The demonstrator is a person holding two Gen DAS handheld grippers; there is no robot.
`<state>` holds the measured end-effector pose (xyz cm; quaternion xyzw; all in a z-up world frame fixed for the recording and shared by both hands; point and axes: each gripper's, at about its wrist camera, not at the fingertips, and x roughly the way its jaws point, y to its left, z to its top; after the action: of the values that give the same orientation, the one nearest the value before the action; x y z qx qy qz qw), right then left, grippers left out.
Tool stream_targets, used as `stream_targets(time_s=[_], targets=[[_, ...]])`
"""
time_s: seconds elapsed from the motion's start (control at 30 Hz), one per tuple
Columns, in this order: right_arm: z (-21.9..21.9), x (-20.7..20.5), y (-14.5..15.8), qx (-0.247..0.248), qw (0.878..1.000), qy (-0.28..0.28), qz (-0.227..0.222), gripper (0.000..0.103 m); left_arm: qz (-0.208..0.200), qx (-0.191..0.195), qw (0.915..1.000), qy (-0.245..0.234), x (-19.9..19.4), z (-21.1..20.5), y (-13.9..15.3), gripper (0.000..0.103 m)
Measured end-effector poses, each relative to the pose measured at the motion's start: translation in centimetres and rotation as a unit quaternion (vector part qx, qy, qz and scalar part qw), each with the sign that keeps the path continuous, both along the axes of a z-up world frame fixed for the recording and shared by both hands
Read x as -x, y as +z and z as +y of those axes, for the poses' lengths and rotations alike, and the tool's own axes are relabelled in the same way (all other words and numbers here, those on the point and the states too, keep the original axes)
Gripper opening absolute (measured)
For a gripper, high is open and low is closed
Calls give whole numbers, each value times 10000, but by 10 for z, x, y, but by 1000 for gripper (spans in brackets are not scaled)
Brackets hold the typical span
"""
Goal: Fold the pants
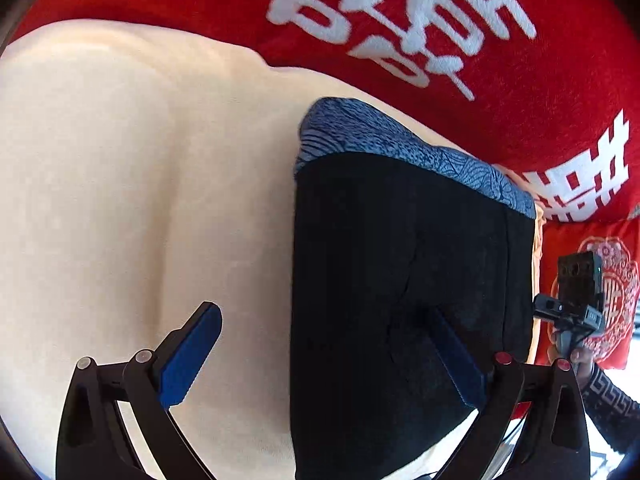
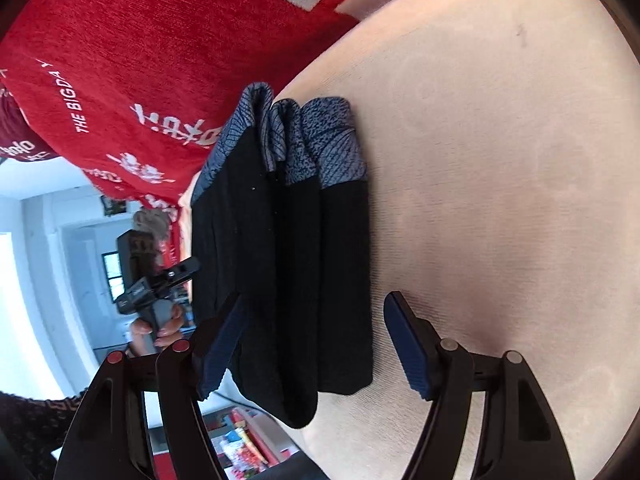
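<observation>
The pants (image 1: 400, 260) are black with a blue-grey patterned waistband (image 1: 400, 144). They lie folded into a narrow stack on a cream cushion (image 1: 120, 200). My left gripper (image 1: 324, 356) stands wide open above the stack's near end, its right finger over the black cloth and its left finger over bare cushion. In the right wrist view the pants (image 2: 296, 260) show several folded layers, and the near end hangs over the cushion's (image 2: 500, 160) edge. My right gripper (image 2: 316, 344) is open and straddles that end. Its left finger lies along the cloth's edge, its right finger off the cloth.
A red blanket (image 1: 400, 20) with white characters lies behind the pants. It also shows in the right wrist view (image 2: 140, 60). A red patterned cushion (image 1: 600, 280) sits to the right. A hand (image 2: 160, 324) holds the other gripper's handle. Beyond the cushion's edge is a bright room.
</observation>
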<state>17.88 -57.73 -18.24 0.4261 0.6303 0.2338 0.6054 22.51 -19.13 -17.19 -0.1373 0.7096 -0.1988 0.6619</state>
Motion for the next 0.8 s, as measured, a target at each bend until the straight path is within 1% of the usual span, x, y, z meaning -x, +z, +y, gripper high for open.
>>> stream_targets(time_s=[0.03,0.17,0.23,0.3,0.37,0.4,0.43,0.47,0.5,0.53,0.6,0.63,0.7,0.8], targets=[[2,-2,-2,-96,9999,53,-13,75,-33,84,9999,-108,0,-6,-2,103],[19,-16,-5,-209,9988,310,-317,76,-164,277,9984,-465,5,-26,-5,103],[22,-22,-7,-325,9985,286,-336,76,-148,393,9982,-438,5,-31,-11,103],[22,-25,-10,-385,9986,249,-263,76,-201,434,9982,-358,0,-32,-14,103],[24,-29,-12,-284,9993,234,-82,70,-264,323,9987,-290,-3,-32,-13,103],[25,-29,-12,-210,9995,228,-23,67,-311,240,9989,-245,-3,-33,-10,100],[27,-30,-11,-92,9997,207,34,61,-393,261,9986,-217,0,-35,-4,87],[25,-30,-9,8,9998,179,69,57,-441,244,9985,-201,1,-36,1,84],[25,-28,-5,74,9998,167,42,55,-508,192,9984,-177,3,-38,6,76],[27,-27,1,128,9998,157,-14,50,-580,154,9981,-141,5,-38,13,71],[27,-25,8,66,9999,121,-78,46,-618,99,9980,-54,8,-38,22,65],[26,-22,11,-49,9999,85,-103,44,-641,94,9979,-14,10,-37,27,64],[27,-17,17,-194,9997,82,-104,44,-669,73,9977,11,16,-35,39,64],[38,-4,31,-259,9995,153,-110,43,-758,25,9971,-73,28,-33,59,64]])
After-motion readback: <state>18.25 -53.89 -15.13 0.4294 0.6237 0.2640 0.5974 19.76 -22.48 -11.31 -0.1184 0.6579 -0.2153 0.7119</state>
